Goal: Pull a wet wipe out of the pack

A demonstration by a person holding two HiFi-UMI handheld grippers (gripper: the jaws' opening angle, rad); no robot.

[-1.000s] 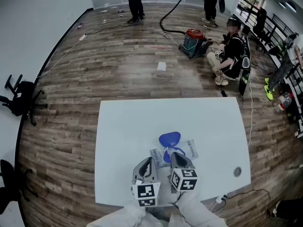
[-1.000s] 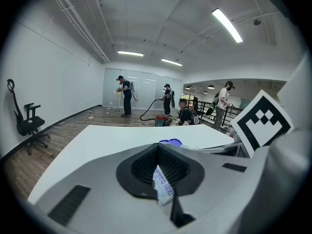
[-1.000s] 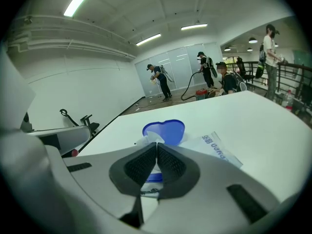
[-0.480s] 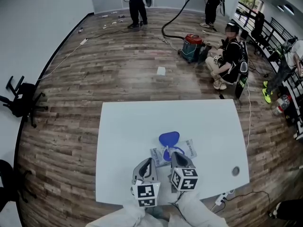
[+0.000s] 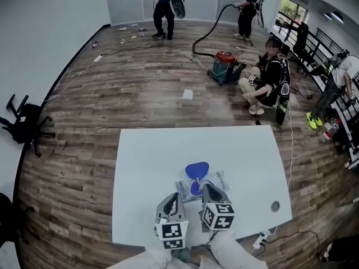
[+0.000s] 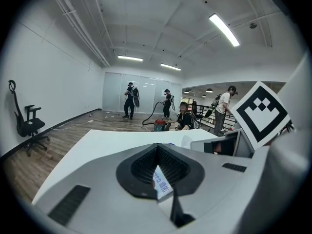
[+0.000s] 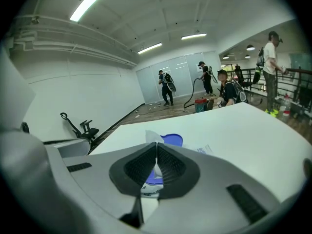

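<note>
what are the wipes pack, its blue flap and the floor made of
Wipes pack: thin plastic film, probably; wrinkled, printed. Blue flap: smooth, stiffer plastic, seemingly; keeps its rounded shape. Floor: matte wood-look planks; real wood or laminate, cannot tell.

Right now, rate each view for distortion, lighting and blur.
Head view: strong fisheye, the table edges bow and the floorboards curve; light is even and shadows are faint. Left gripper view: black rounded corners, ceiling light blown white, no motion blur. Right gripper view: same black rim, the wipe reads clearly, the far room is small and soft.
</note>
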